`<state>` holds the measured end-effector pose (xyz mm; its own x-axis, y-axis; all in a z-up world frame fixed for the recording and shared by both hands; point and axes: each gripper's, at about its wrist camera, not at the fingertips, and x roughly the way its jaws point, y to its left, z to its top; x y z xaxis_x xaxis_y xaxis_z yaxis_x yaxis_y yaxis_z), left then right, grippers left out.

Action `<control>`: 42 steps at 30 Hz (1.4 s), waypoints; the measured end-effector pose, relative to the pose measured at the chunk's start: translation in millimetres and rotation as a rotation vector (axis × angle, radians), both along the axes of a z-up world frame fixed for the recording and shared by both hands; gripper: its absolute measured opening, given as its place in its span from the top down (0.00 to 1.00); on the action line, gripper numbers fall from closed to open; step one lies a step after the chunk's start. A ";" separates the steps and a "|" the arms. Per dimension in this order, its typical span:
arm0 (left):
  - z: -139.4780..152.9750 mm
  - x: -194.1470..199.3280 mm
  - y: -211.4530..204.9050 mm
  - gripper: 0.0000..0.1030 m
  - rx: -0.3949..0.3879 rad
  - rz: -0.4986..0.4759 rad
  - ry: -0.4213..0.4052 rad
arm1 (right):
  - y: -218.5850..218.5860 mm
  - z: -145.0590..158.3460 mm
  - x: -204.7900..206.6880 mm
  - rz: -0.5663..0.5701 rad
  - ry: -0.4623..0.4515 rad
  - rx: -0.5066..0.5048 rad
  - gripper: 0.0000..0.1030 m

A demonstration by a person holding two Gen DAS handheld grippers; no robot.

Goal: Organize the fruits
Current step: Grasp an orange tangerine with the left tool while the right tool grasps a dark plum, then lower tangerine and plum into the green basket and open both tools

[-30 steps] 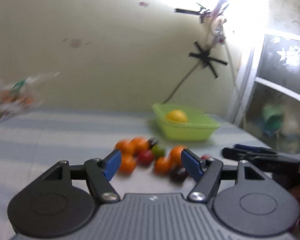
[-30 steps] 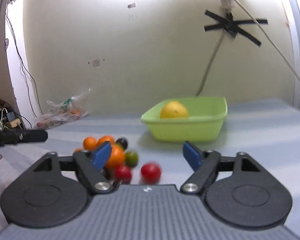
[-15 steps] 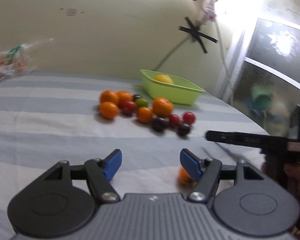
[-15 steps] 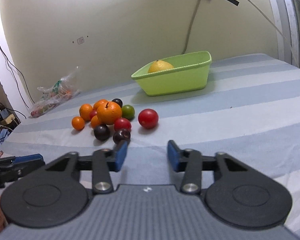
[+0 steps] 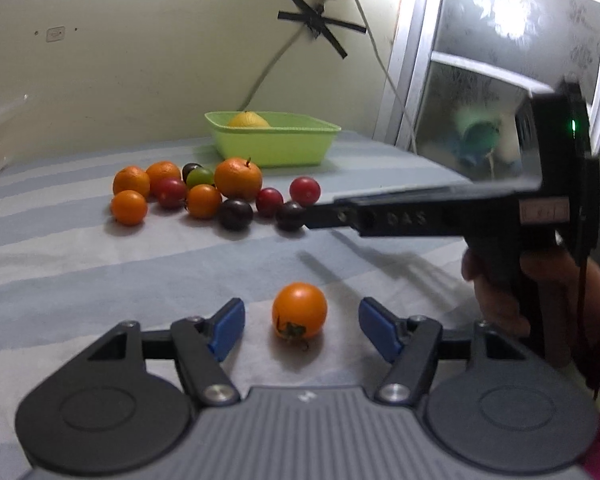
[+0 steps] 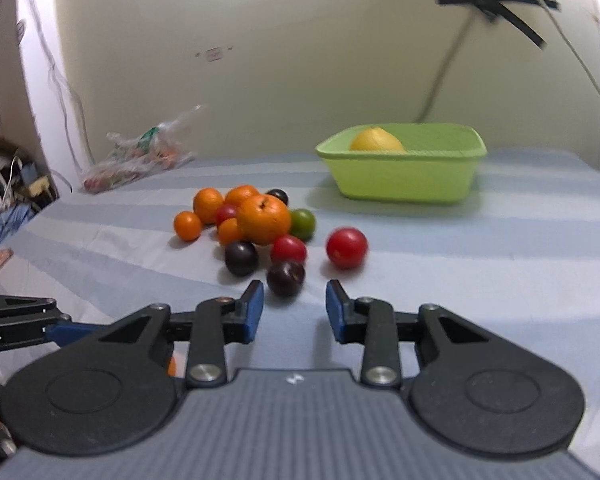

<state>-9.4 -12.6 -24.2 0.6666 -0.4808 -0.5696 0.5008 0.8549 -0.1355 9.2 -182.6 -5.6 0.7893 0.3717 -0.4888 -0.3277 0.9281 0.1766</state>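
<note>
A small orange fruit (image 5: 299, 310) lies alone on the striped cloth between the blue pads of my left gripper (image 5: 301, 330). Its jaws are closing and neither pad touches the fruit. Further back is a pile of oranges, red fruits, dark plums and one green fruit around a big orange (image 5: 238, 178) (image 6: 264, 220). My right gripper (image 6: 294, 308) (image 5: 313, 216) has its tips at the near edge of the pile, just short of a dark plum (image 6: 286, 278) (image 5: 290, 216). Its jaws are narrow and closing, with nothing pressed. Behind stands a green basket (image 6: 403, 180) (image 5: 276, 148) with a yellow fruit (image 6: 375, 140).
A person's hand (image 5: 539, 292) holds the right gripper's handle at the right. A crumpled plastic bag (image 6: 140, 156) lies at the back left by the wall. Clutter and wires (image 6: 12, 184) sit beyond the left edge. A window (image 5: 499, 60) stands to the right.
My left gripper came down and forward, so the lone orange fruit now sits between its fingers. The right gripper's jaws narrowed from wide, and it moved in toward the dark plum.
</note>
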 end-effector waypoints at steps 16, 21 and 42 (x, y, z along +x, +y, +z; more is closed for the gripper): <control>14.9 30.9 10.9 0.70 0.026 0.089 -0.039 | 5.1 -0.7 -6.3 0.078 -0.026 -0.091 0.74; 4.3 51.1 7.0 0.70 0.051 0.101 -0.018 | 8.3 -6.1 -29.7 0.140 -0.026 -0.123 0.74; 56.7 99.5 -24.0 0.70 0.004 0.071 -0.087 | -22.6 20.6 8.8 0.024 -0.205 -0.107 0.74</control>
<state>90.0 -36.6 32.5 0.7463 -0.4281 -0.5097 0.4483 0.8893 -0.0905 18.0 -205.2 15.0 0.8677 0.3458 -0.3571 -0.3684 0.9297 0.0052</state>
